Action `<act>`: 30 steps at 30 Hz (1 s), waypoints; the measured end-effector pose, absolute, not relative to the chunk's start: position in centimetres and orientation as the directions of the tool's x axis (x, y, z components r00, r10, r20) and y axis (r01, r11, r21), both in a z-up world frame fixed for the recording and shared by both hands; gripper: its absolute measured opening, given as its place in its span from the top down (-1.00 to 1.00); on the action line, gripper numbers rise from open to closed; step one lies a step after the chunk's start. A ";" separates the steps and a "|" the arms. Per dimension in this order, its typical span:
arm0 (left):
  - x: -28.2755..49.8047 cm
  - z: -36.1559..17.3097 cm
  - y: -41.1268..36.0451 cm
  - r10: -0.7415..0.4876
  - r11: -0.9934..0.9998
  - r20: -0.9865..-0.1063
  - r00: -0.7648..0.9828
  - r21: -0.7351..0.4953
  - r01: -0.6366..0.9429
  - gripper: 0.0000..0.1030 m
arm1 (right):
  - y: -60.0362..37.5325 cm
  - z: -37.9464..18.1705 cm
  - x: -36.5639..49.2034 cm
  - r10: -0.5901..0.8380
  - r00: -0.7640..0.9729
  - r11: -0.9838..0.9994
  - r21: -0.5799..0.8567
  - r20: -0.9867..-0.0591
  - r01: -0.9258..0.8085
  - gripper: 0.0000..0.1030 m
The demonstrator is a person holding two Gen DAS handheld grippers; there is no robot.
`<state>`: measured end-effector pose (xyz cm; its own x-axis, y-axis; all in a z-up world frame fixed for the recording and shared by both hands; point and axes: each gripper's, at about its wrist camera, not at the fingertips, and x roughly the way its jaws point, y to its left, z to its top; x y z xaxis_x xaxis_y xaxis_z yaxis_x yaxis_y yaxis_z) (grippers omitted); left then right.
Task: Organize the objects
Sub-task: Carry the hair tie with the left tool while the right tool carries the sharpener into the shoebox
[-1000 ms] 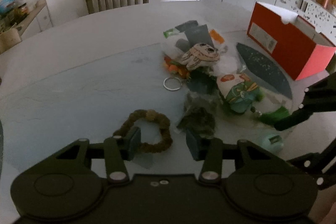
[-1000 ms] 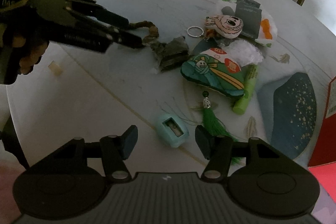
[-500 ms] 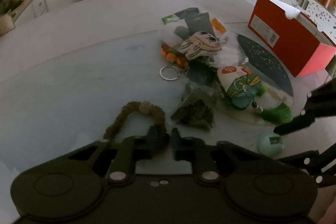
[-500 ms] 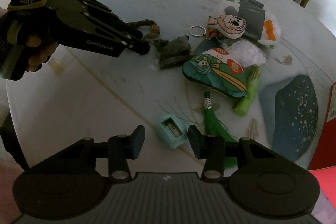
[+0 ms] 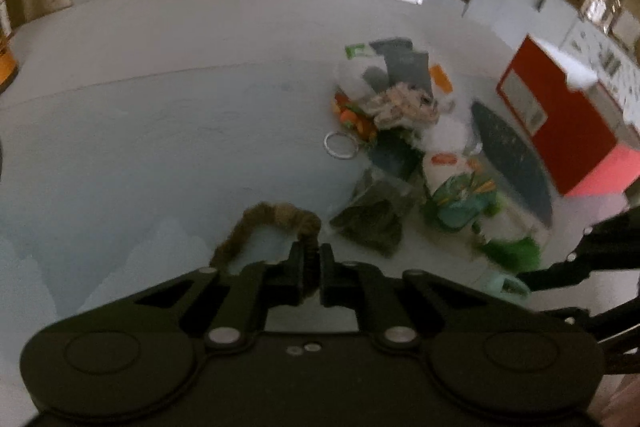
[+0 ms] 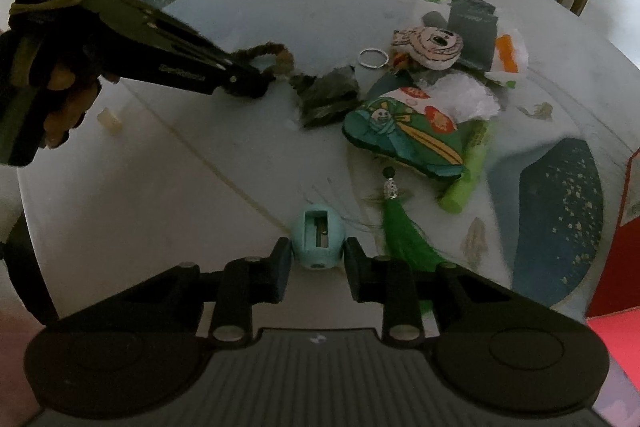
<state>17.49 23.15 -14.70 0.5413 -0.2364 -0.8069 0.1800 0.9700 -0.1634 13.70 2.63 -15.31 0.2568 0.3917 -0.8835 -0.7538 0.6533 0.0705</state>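
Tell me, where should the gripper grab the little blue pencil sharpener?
Grip the pencil sharpener across its two rounded sides, near the widest middle, coming in low from the near edge of the table. It lies flat with its slot facing up, and the right gripper already straddles it with one finger on each side, so closing there should work.

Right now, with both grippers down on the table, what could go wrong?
The left gripper pinches only one end of the brown bead loop, so on a lift the rest may swing or snag the dark packet beside it. The right gripper straddles the rounded sharpener, which could squirt out as the jaws close, toward the green tassel.
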 end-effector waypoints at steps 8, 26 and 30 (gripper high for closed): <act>16.1 -11.6 22.6 -0.255 0.966 -0.779 0.574 -0.237 0.107 0.92 | 0.0 -13.3 13.7 0.445 0.283 0.665 0.102 -0.849 -0.740 0.47; 14.5 -2.6 11.5 -0.408 0.912 -0.665 0.625 -0.319 0.257 0.92 | -11.2 -4.9 15.1 0.530 0.419 0.760 0.193 -0.738 -0.621 0.47; 14.9 -1.7 8.3 -0.449 0.894 -0.648 0.616 -0.329 0.305 0.92 | -14.6 -3.7 15.5 0.521 0.466 0.789 0.196 -0.715 -0.582 0.47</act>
